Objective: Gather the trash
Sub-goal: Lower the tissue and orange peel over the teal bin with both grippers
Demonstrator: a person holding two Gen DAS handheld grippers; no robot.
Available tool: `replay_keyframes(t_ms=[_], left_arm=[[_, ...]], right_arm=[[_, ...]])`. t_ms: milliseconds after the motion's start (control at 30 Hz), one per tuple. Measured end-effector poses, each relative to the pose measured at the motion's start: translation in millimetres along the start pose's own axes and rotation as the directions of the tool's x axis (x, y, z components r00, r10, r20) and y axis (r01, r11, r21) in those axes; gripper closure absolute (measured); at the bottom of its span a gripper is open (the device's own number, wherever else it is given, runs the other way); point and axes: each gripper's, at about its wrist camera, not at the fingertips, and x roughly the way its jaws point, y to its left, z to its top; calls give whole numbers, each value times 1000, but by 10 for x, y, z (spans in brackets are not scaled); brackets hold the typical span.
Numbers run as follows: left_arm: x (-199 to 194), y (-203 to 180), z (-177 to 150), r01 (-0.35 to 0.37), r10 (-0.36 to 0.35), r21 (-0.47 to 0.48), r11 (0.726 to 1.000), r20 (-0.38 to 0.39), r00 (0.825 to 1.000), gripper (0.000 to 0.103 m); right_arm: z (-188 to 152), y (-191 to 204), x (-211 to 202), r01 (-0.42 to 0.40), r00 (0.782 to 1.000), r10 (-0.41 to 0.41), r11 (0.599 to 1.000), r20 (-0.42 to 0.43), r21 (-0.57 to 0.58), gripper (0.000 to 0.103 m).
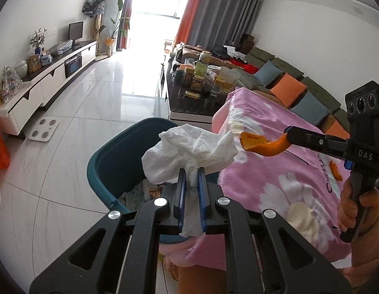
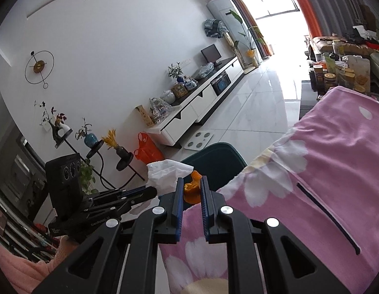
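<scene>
White tissue (image 1: pixel 189 152) pinched in left gripper (image 1: pixel 192 171) jaws; orange peel (image 1: pixel 260 144) pinched in right gripper (image 2: pixel 192 183). Step: carrying. Next: release over teal bin (image 1: pixel 108 161).

A home living room: sofa (image 1: pixel 294 73), TV cabinet (image 1: pixel 54 73), curtains (image 1: pixel 221 12).

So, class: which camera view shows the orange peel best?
The left wrist view: the orange peel hangs side-on in the right gripper, its curled shape clear against the pink blanket. The right wrist view shows only a bit between that gripper's fingers.
</scene>
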Motion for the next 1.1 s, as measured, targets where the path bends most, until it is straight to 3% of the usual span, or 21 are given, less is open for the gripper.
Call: replay_keyframes(t_ms=[1100], left_arm=[[403,233,-22,-75,71,-85,994,-56,996,93]], right_arm=[[196,105,725,24,993,-24,1000,-112,-2,91]])
